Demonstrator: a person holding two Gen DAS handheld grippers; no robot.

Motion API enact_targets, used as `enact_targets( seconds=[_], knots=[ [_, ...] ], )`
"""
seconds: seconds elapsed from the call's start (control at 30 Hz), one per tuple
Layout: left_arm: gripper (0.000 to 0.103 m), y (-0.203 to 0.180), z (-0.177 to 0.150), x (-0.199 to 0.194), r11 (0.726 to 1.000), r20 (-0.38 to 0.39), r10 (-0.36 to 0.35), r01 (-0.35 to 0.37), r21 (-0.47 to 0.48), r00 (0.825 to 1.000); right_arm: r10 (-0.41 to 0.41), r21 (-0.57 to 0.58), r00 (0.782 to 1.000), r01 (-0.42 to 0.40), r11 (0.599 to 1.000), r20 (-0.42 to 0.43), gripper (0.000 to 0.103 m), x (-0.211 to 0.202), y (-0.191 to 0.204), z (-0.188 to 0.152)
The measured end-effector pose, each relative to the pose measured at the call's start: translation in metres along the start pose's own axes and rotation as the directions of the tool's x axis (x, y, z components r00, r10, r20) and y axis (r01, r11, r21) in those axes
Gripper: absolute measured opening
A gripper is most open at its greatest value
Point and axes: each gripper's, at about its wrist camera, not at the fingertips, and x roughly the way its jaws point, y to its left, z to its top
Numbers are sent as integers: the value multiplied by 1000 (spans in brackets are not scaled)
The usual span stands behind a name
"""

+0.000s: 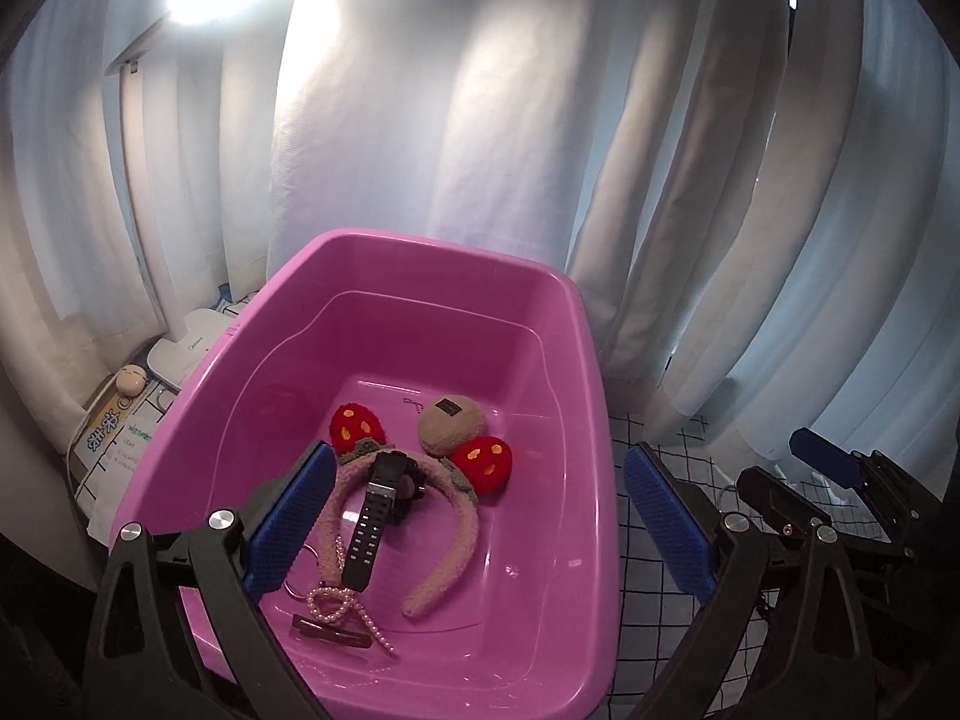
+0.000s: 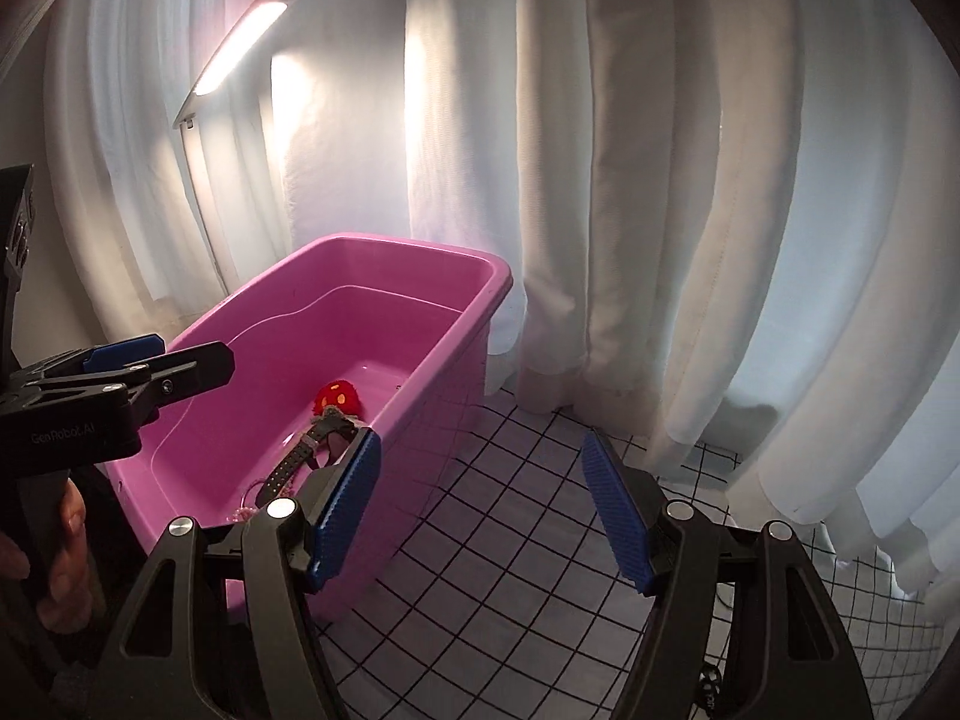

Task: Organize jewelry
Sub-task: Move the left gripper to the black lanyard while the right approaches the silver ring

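Jewelry all piled in the pink tub [image 1: 588, 360]
Watch [image 1: 384, 504], headband [image 1: 456, 540] and pearl string [image 1: 336, 600] rest together; left gripper [image 1: 480, 516] and right gripper [image 2: 486, 504] gape wide, both empty, probably finished dropping stuff.

Tub [image 1: 558, 324] sits on desk [image 2: 510, 540], curtain [image 1: 420, 120] behind it. In tub: watch [image 1: 381, 516] lies across headband [image 1: 456, 540], pearl string [image 1: 336, 600] and clip [image 1: 330, 639] at near end. Lamp [image 2: 240, 42] behind-left.

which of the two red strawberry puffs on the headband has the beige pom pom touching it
The right-hand strawberry puff: the beige pom pom rests against its upper edge. The left strawberry puff sits apart from it, across a gap of pink tub floor.
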Motion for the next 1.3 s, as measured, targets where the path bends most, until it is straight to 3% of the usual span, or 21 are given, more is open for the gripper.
enact_targets(
  seconds=[0.23, 0.43, 0.63, 0.9, 1.13, 1.3],
  knots=[
    [95, -85, -14, 11, 970, -60, -213, 218, 109, 975, -198, 163, 979, 205, 965, -55, 66, -35, -81, -53],
    [95, -147, -46, 35, 943, -159, -264, 289, 162, 951, -270, 214, 956, 289, 933, -115, 66, -51, -138, -90],
    [95, -191, -86, 72, 955, -227, -187, 232, 187, 956, -226, 200, 961, 255, 946, -156, 66, -33, -191, -109],
    [95, -231, -139, 114, 985, -300, -60, 105, 137, 952, -63, 113, 975, 89, 990, -213, 66, 32, -241, -122],
    [95, -247, -168, 142, 997, -335, 9, 17, 74, 942, 31, 25, 961, -25, 999, -276, 66, 102, -253, -125],
    [95, -259, -179, 157, 995, -345, 23, 11, 97, 938, 53, -7, 948, -58, 998, -313, 66, 135, -249, -129]
  ],
)
